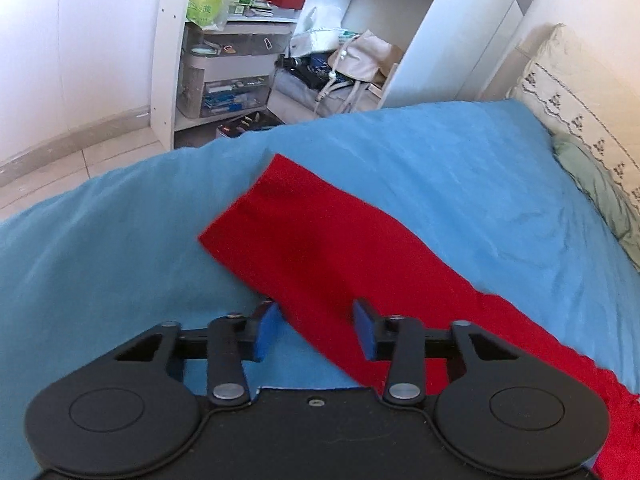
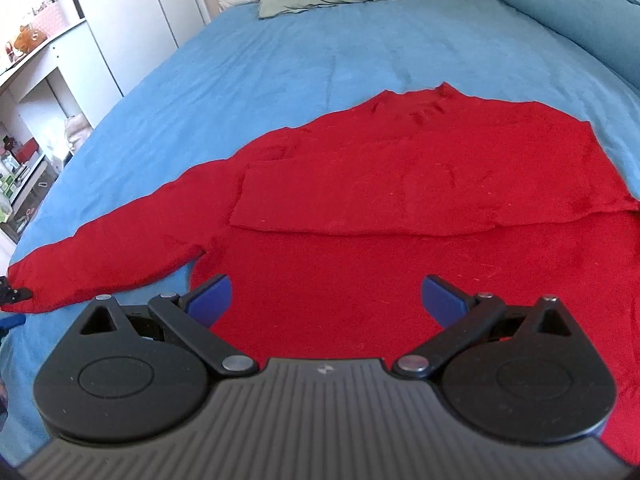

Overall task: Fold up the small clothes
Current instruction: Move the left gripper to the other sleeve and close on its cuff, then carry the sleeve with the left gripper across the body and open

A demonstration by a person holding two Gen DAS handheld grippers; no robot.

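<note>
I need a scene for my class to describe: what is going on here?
A person with a gripper in each hand is folding a red sweater spread on a blue bedsheet. One sleeve is already folded across the body; the other sleeve lies stretched out. The left gripper straddles that sleeve's edge, pads not pressing. The right gripper is open over the body.

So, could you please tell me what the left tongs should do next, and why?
Probably close on the sleeve and carry it across onto the body. The left tongs straddle its edge with a gap showing, this sleeve lies stretched out on the bed, and the other already looks folded in.
</note>
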